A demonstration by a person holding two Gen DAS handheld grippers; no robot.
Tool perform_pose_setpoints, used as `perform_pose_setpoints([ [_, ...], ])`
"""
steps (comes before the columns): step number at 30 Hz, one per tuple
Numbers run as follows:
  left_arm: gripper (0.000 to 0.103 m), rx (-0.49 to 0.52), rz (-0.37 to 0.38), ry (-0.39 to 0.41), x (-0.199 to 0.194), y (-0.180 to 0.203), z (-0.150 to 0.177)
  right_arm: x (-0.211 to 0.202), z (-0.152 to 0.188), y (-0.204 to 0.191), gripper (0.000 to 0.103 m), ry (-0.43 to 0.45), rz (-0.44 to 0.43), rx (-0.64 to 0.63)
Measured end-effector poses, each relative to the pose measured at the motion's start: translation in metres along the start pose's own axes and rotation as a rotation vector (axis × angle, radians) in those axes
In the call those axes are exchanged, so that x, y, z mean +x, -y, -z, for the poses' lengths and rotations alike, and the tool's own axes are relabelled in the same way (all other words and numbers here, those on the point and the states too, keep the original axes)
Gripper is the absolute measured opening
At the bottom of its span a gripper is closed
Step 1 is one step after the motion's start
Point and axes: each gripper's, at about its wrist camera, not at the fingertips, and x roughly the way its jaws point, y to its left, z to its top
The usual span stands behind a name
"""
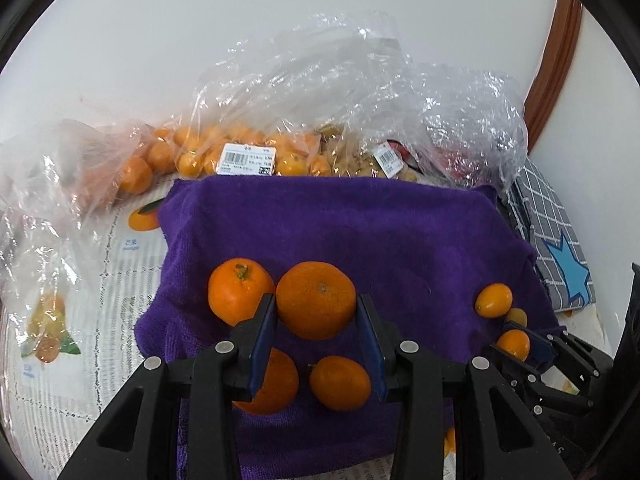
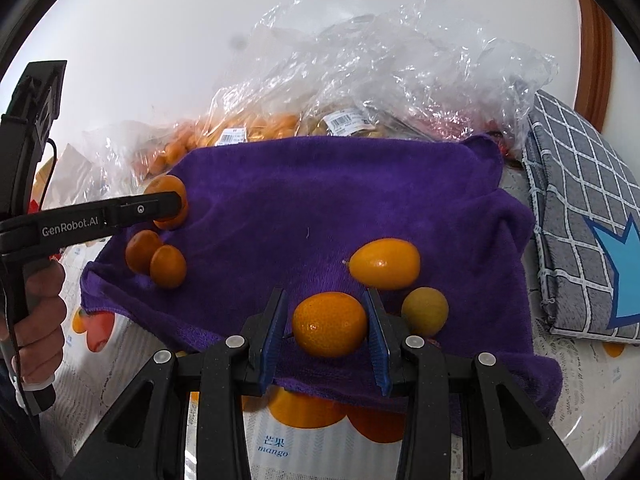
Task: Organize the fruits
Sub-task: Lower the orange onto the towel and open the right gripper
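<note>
Up front in the left wrist view, the left gripper (image 1: pixel 316 312) is clamped on a large tangerine (image 1: pixel 315 299), both blue pads pressed to its sides above the purple towel (image 1: pixel 360 224). Touching that fruit just outside the left finger is a second tangerine (image 1: pixel 240 285), stem end up. Nearer the camera, a third (image 1: pixel 276 384) sits half hidden behind the left finger, and a smaller one (image 1: pixel 340 382) lies between the two fingers. Beyond the towel's far edge, clear plastic bags (image 1: pixel 340 92) hold more orange fruit with barcode labels. Off to the right, the right gripper (image 1: pixel 516 340) is shut on a small kumquat (image 1: pixel 513 344), with another kumquat (image 1: pixel 493 300) just beyond it.

From the right wrist view, the right gripper (image 2: pixel 329 322) grips that kumquat (image 2: pixel 329 323) between its pads, at the towel's (image 2: pixel 340 184) near edge. A longer kumquat (image 2: pixel 385 263) lies just ahead and to the right of the tips, and a paler, greenish one (image 2: pixel 425 311) sits just outside the right finger. Far to the left, the left gripper (image 2: pixel 176 204) covers part of its tangerine (image 2: pixel 168 184), a hand (image 2: pixel 40 312) on its handle. A grey checked cloth (image 2: pixel 580 208) lies to the right of the towel.
</note>
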Motion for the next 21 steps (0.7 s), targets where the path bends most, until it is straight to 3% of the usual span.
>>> perform_pose_setpoints([
  [17, 0.038, 0.017, -0.003, -0.033, 0.0108, -0.0010, 0.0059, 0.0017, 0.0004, -0.0019, 0.039, -0.003, 0.014, -0.015],
  [21, 0.038, 0.032, -0.007, -0.032, 0.0102, 0.0020, 0.0070, -0.0027, 0.0008, -0.0021, 0.045, -0.001, 0.027, -0.015],
])
